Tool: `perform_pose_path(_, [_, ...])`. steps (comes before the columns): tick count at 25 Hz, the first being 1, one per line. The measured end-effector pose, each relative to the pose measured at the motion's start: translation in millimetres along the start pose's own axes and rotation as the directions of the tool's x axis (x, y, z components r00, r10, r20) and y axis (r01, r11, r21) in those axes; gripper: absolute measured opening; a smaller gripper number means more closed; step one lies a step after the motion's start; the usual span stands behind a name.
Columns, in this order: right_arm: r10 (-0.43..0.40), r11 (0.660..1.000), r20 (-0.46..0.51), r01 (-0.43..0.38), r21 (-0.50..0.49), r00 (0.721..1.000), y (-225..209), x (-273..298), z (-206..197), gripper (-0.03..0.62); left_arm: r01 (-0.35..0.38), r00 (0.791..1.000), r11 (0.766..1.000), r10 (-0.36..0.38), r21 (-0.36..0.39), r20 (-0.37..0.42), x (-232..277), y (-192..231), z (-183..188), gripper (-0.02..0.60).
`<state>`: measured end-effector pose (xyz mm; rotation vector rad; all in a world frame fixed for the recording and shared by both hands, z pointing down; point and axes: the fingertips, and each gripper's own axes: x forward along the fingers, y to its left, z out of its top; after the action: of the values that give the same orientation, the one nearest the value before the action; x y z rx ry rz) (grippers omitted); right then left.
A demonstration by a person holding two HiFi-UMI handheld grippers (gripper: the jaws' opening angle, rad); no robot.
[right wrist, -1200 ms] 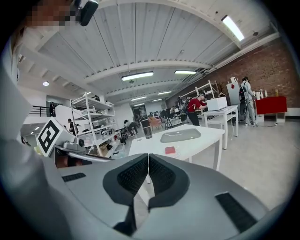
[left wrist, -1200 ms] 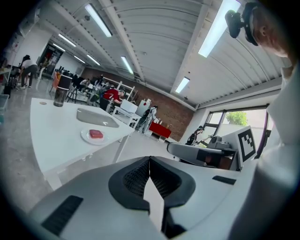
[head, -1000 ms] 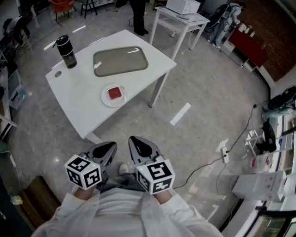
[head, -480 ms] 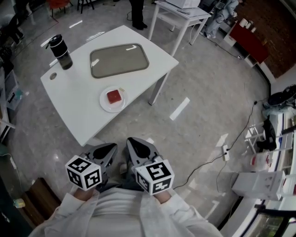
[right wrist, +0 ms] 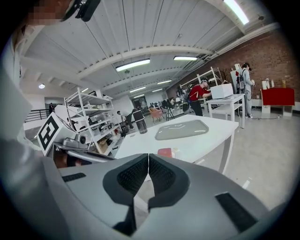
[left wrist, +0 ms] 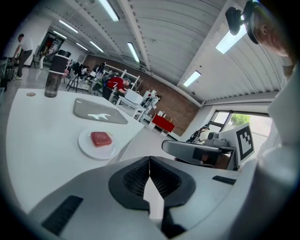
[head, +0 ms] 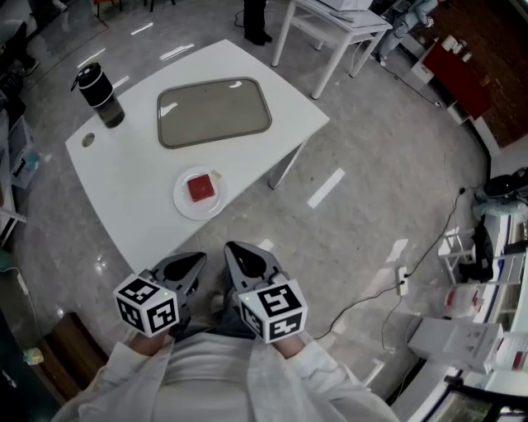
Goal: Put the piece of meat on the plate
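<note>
A red square piece of meat (head: 200, 188) lies on a round white plate (head: 185, 204) near the front edge of the white table (head: 132, 173). The left gripper view shows the same meat (left wrist: 101, 138) on the plate (left wrist: 86, 145); the right gripper view shows the meat (right wrist: 165, 152) low at the table's edge. My left gripper (head: 189, 265) and right gripper (head: 248, 257) are held side by side close to the person's body, short of the table. Both have their jaws shut with nothing between them.
A grey tray (head: 214, 110) lies at the middle of the table, a dark tumbler (head: 97, 94) and a small round disc (head: 87, 140) at its far left. Another white table (head: 334, 16) stands beyond. A cable and power strip (head: 398, 282) lie on the floor at right.
The table with the plate and meat has drawn closer and lower in the head view. Both grippers stay shut and side by side before the body.
</note>
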<state>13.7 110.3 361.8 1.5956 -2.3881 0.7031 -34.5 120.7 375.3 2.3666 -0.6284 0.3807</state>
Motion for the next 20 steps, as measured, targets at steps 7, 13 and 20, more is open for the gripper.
perform_pose_path(7, [0.04, 0.999, -0.033, -0.04, -0.015, 0.999, -42, 43, 28, 0.015, -0.026, 1.0, 0.999, 0.026, -0.029, -0.001, 46, 29, 35, 0.009])
perform_pose_path(13, [0.081, 0.996, -0.077, -0.083, -0.026, 0.994, -74, 68, 41, 0.015, -0.068, 0.997, 0.996, 0.069, -0.064, 0.017, 74, 48, 60, 0.009])
perform_pose_path(20, [0.166, 0.983, -0.136, -0.175, -0.054, 0.977, -85, 98, 49, 0.015, -0.13, 0.99, 0.986, 0.135, -0.106, 0.035, 94, 71, 79, 0.009])
